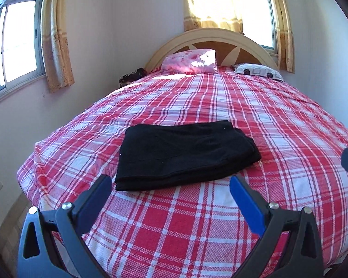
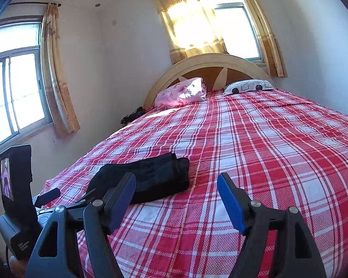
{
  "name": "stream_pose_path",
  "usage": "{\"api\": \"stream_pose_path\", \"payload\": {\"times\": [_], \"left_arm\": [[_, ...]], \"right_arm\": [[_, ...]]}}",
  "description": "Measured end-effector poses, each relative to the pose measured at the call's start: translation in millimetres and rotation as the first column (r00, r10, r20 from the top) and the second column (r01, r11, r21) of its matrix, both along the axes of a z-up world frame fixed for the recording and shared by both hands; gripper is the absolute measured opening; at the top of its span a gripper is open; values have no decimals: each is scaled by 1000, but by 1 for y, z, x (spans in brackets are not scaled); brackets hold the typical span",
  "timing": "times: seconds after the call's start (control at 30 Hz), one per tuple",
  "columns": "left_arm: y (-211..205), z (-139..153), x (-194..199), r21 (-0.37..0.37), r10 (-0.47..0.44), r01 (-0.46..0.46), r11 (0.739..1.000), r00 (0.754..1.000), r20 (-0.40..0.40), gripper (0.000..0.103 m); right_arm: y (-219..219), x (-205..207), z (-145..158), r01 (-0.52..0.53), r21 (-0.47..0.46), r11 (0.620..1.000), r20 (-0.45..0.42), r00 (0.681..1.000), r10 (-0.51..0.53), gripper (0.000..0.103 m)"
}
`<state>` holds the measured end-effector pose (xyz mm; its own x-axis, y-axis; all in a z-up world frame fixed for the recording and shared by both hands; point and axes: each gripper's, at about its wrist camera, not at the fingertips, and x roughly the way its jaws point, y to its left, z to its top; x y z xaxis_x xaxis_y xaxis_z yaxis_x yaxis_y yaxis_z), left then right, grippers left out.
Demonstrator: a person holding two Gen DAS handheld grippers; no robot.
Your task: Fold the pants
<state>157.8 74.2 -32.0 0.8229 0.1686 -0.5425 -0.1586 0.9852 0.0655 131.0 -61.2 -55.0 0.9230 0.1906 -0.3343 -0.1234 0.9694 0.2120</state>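
Black folded pants (image 1: pixel 185 154) on plaid bed (image 1: pixel 243 115), just ahead of left tool (image 1: pixel 170 184) and right tool (image 2: pixel 176 184), both released

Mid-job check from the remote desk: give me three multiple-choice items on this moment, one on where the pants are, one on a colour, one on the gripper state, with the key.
1. Where do the black pants lie?
A. on the plaid bedspread, near the foot of the bed
B. on the pink pillow
C. on the floor

2. What colour are the pads on the gripper fingers?
A. yellow
B. blue
C. white

3. What state are the left gripper and right gripper in?
A. both shut on the pants
B. left shut, right open
C. both open, holding nothing

Key:
1 A, the pants sit as a flat folded stack on the red-and-white plaid, well short of the pink pillow at the headboard.
2 B, the inner faces of the fingers show blue in both wrist views.
3 C, each pair of fingers stands spread apart with only bedspread between them.
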Motion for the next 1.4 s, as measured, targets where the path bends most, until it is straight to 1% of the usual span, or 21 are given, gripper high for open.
{"api": "stream_pose_path", "payload": {"times": [0.1,0.3,0.4,0.6,0.8,1.03,1.4], "left_arm": [[0,0,-2,23,14,-15,1000,1000,10,103],[5,0,0,12,26,-26,1000,1000,7,103],[4,-1,2,23,30,-30,999,1000,8,103],[3,-6,7,32,32,-32,999,999,-14,103],[4,-7,8,35,26,-26,999,1000,-8,103],[4,-9,13,30,30,-30,999,999,-19,103],[8,-8,12,27,43,-42,999,999,-21,103]], "right_arm": [[-2,-1,0,6,16,1000,-8,1000,-6,74],[-3,1,-3,8,29,1000,-18,1000,-7,74],[-4,1,-4,6,35,999,-17,1000,-5,74],[-4,5,-7,6,29,1000,-25,1000,-5,75],[-2,10,-10,2,26,1000,-34,999,-1,75],[-1,14,-13,0,28,1000,-46,999,1,75],[-1,13,-12,5,26,1000,-47,999,-4,75]]}}
